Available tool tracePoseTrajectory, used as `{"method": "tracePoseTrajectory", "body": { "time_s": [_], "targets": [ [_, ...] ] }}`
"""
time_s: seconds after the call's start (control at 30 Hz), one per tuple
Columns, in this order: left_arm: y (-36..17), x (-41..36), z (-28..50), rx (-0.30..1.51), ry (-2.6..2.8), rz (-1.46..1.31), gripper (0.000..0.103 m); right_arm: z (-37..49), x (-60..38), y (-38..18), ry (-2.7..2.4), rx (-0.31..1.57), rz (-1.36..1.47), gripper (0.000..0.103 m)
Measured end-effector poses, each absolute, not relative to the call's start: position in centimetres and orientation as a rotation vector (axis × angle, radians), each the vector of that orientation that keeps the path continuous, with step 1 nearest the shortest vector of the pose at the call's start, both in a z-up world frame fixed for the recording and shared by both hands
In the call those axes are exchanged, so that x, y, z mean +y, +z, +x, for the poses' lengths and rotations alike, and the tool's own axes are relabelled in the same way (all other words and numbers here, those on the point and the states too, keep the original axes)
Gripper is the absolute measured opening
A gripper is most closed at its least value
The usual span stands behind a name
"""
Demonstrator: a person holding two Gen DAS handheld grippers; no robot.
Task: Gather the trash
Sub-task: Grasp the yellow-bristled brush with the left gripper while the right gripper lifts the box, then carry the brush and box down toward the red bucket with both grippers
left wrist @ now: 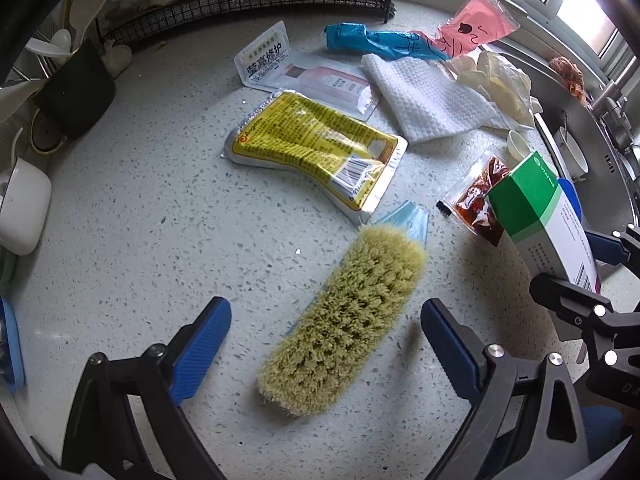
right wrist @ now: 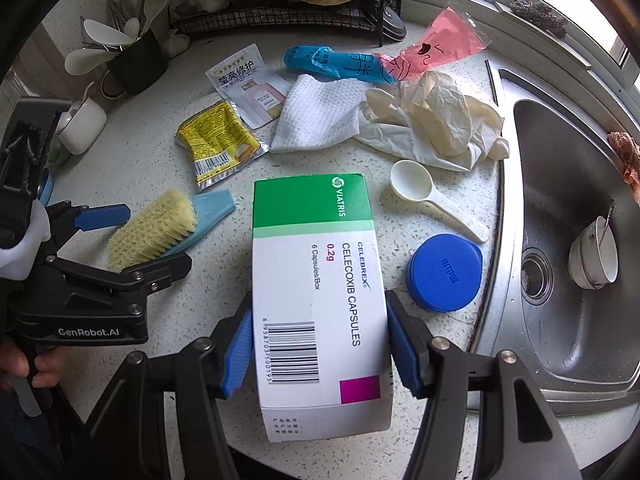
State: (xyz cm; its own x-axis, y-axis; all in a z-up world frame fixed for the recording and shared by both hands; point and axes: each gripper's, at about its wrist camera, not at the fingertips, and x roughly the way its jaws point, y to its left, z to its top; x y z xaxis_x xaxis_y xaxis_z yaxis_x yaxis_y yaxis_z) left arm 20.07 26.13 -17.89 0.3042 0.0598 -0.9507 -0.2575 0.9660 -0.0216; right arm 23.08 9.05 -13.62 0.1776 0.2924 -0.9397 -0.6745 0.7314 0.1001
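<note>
My left gripper (left wrist: 324, 344) points down at the speckled counter, open, its blue pads (left wrist: 200, 344) on either side of a yellow-bristled scrub brush (left wrist: 344, 320) with a light blue back, not touching it. My right gripper (right wrist: 320, 344) is shut on a green and white capsule box (right wrist: 316, 280), held above the counter. Trash lies beyond: a yellow foil pouch (left wrist: 316, 148), a white sachet (left wrist: 280, 68), a blue wrapper (left wrist: 372, 40), a pink bag (left wrist: 476, 24), a white paper towel (left wrist: 428, 96), crumpled pale gloves (left wrist: 496, 76) and a red sauce packet (left wrist: 480, 196).
A steel sink (right wrist: 560, 200) with a cup (right wrist: 596, 256) in it lies at the right. A white scoop (right wrist: 424, 192) and a blue lid (right wrist: 444, 272) sit near its rim. A black wire rack (right wrist: 280, 16), a utensil holder (right wrist: 136, 64) and a white container (right wrist: 84, 120) line the back left.
</note>
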Motion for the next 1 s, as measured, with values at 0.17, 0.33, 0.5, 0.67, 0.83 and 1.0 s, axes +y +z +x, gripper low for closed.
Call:
{"method": "tracePoseTrajectory", "body": {
  "time_s": [0.17,0.33,0.5,0.67,0.83,1.0],
  "targets": [
    [-17.3,25.0,20.1,1.228,0.207,-0.132,0.058,23.5,8.4,-13.4,0.701,1.208,-0.358,0.058],
    [-17.0,24.1,20.3,1.222,0.224,-0.134,0.043,23.8,7.6,-13.1,0.707,1.198,-0.337,0.058],
    [-16.1,22.9,19.6,1.206,0.275,-0.179,0.039,23.6,6.8,-12.3,0.739,1.173,-0.332,0.058],
    [-13.4,21.1,18.6,1.142,0.293,-0.188,0.038,23.1,5.2,-10.4,0.774,1.125,-0.314,0.058],
    [-11.5,18.6,17.8,1.1,0.3,-0.167,0.038,22.2,2.3,-8.6,0.781,1.087,-0.294,0.058],
    [-10.1,14.9,17.0,1.079,0.279,-0.14,0.038,21.2,-1.2,-7.1,0.76,1.052,-0.277,0.058]
  ]
}}
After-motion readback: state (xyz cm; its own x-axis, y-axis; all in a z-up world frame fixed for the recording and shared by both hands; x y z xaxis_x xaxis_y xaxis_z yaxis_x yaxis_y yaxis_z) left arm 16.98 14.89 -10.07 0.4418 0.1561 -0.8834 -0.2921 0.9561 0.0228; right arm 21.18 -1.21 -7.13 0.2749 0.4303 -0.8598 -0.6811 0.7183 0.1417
